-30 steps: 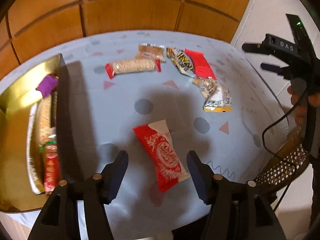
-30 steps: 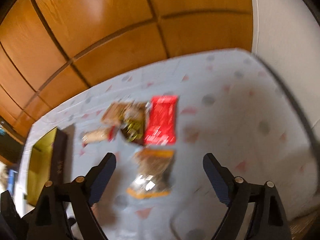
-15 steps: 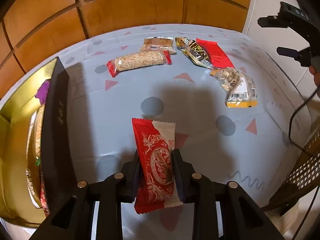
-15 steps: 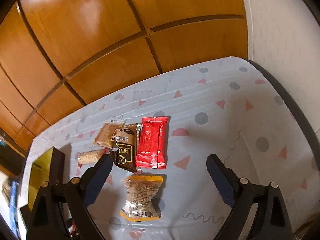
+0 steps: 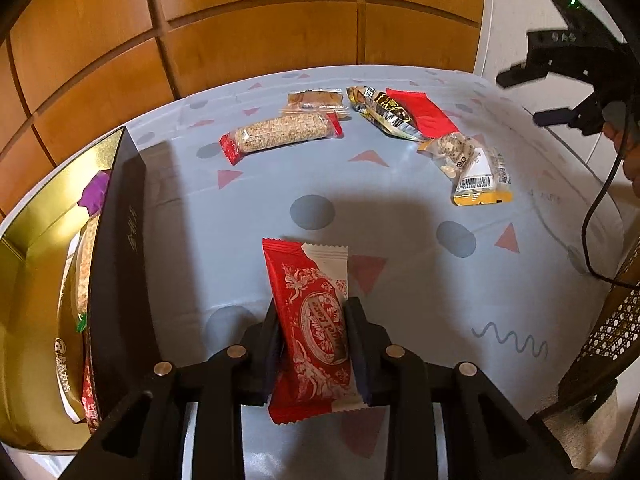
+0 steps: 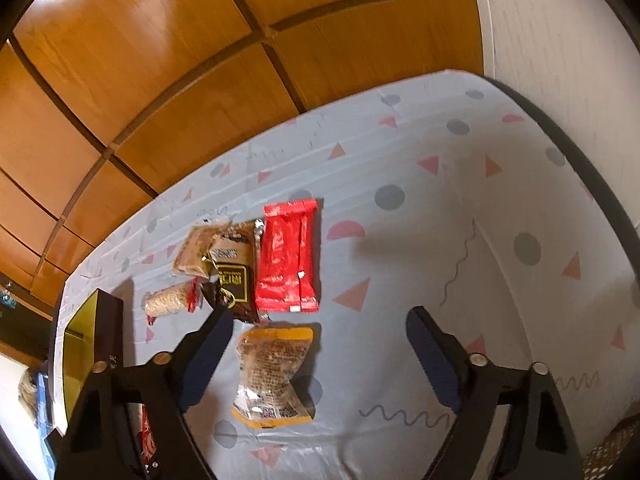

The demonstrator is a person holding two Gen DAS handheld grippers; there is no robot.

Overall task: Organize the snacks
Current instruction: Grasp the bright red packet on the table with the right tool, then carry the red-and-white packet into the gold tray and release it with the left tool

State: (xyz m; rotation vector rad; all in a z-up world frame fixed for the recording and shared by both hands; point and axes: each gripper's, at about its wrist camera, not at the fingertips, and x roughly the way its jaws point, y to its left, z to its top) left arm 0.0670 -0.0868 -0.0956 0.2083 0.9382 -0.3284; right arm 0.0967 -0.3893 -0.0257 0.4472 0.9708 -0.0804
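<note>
**One wafer pinched, one nut bag lined up**

I take the gold box (image 5: 44,216) at the table's (image 5: 400,216) left edge as my landmark; it already holds several packets. Just right of its dark wall, my left tool (image 5: 314,344) is clamped narrow on the red-and-white wafer packet (image 5: 310,320), pads pressing both long sides, while the packet's far end lies on the cloth. So I judge the step in hand to be the pickup for boxing this snack. Next I need a clean lift, a carry leftward over the dark wall, and a release inside without snagging the wrapper's crimped ends.

Further right of the box and toward the wall panelling lie the sesame bar (image 5: 280,136), the brown biscuit pack (image 5: 316,100), the dark-and-gold packet (image 5: 380,110) and the flat red packet (image 5: 420,114).

Furthest from the box, my right tool (image 6: 320,344) points steeply down with its jaws closing but still wide; the yellow-edged nut bag (image 6: 272,376) sits between them, untouched. Both wrists are pitched well downward at the table.
</note>
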